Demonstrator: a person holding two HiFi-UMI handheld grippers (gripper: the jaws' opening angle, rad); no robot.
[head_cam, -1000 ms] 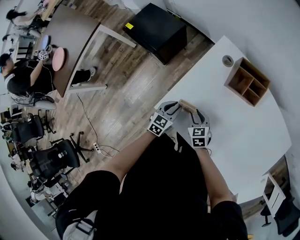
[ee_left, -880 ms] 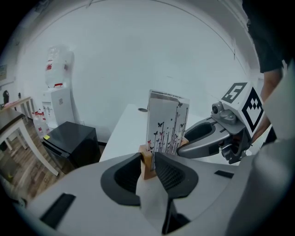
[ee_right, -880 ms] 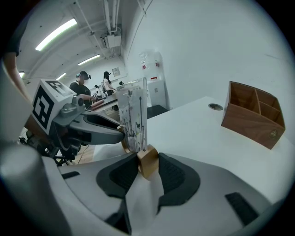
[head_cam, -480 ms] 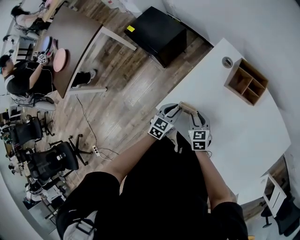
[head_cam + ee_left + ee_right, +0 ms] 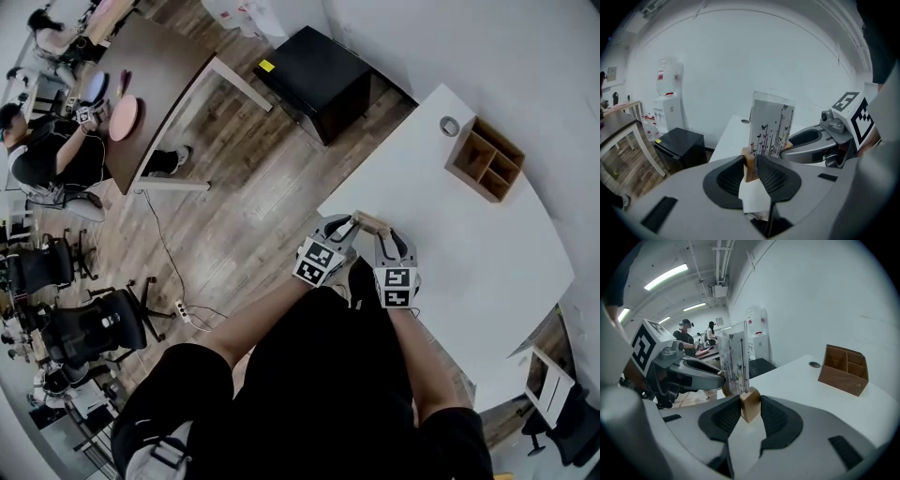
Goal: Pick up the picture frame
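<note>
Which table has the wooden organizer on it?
The white table by the wall; the wooden organizer sits near its far end. The brown table holds none.

Curved white tabletop [image 5: 487, 253] at right, carrying a wooden compartment organiser [image 5: 485, 159] and a round cable grommet [image 5: 451, 126] at its far end. A black cabinet [image 5: 319, 70] stands on the wood-plank floor [image 5: 253, 197] near the tabletop's far left corner. Far left: brown table [image 5: 164, 75] and black office chairs [image 5: 94, 323]; plain white wall [image 5: 740, 56], water dispenser [image 5: 665, 105], ceiling strip lights [image 5: 665, 276].
</note>
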